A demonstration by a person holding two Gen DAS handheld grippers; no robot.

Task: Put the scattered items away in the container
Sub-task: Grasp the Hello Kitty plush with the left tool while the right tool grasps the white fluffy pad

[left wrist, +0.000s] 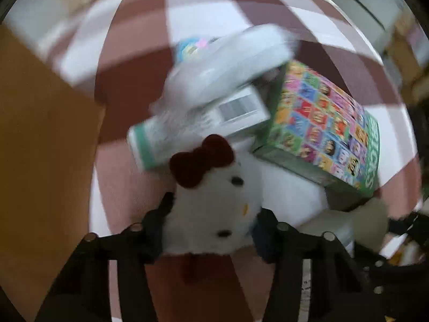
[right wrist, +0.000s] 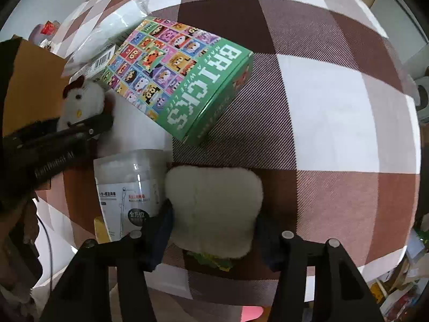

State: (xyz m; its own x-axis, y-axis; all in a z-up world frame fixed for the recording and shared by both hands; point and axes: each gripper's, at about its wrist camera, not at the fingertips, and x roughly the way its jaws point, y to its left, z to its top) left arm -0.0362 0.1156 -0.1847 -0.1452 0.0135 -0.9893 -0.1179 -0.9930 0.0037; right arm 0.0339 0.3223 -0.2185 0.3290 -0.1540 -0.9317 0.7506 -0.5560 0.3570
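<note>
My left gripper (left wrist: 211,230) is shut on a white cat plush with a red bow (left wrist: 214,206), held above the checkered cloth; the plush also shows in the right wrist view (right wrist: 83,99). My right gripper (right wrist: 214,225) is closed around a cream bread-shaped plush (right wrist: 214,209) on the cloth. A green BRICKS box (right wrist: 182,80) lies ahead, also in the left wrist view (left wrist: 321,126). A white box with a barcode (left wrist: 203,118) and a clear wrapped pack (left wrist: 228,61) lie beside it. The brown cardboard container (left wrist: 43,145) stands at the left.
A clear cotton-swab jar (right wrist: 134,187) lies left of the bread plush. The brown-and-white checkered cloth (right wrist: 335,107) covers the table. Clutter sits off the table's right edge (right wrist: 407,268). The left wrist view is motion-blurred.
</note>
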